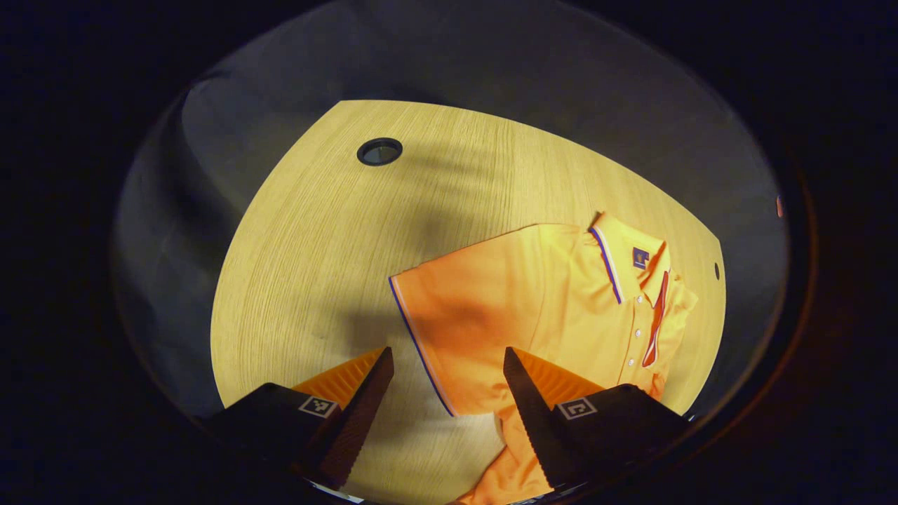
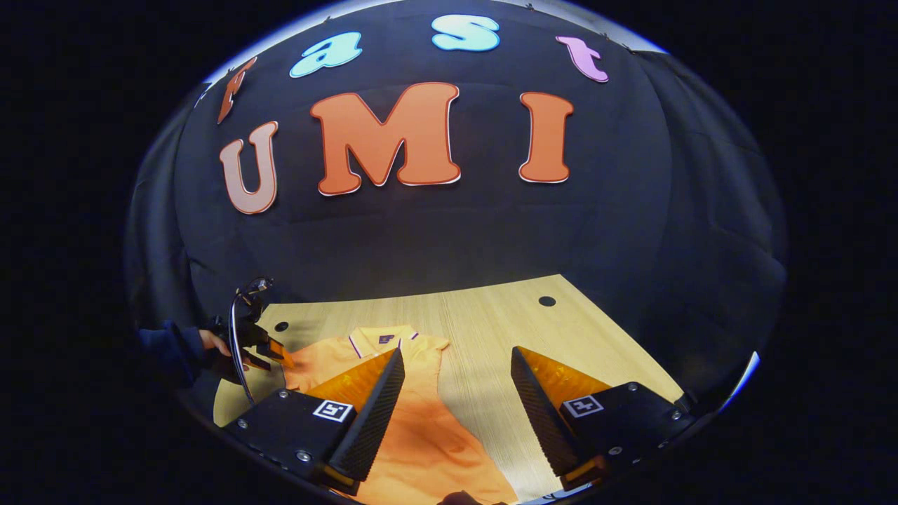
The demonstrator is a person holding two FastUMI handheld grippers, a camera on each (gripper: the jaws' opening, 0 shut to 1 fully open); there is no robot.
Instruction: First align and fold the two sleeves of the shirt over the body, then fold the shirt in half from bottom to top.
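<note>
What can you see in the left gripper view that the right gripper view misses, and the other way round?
Left gripper view alone: the shirt's flat sleeve with its striped hem, and the button placket. Right gripper view alone: the booth's black wall, plus the other gripper held by a hand at the shirt's far side. Both: the orange polo shirt on the wooden table, and open fingers.

No legible text; shirt [image 1: 533, 294] label unreadable.

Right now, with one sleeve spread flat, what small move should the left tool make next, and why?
Probably lower the left tool, open above the table, onto the sleeve's striped cuff and close. That sleeve lies unfolded away from the orange shirt's body.
</note>
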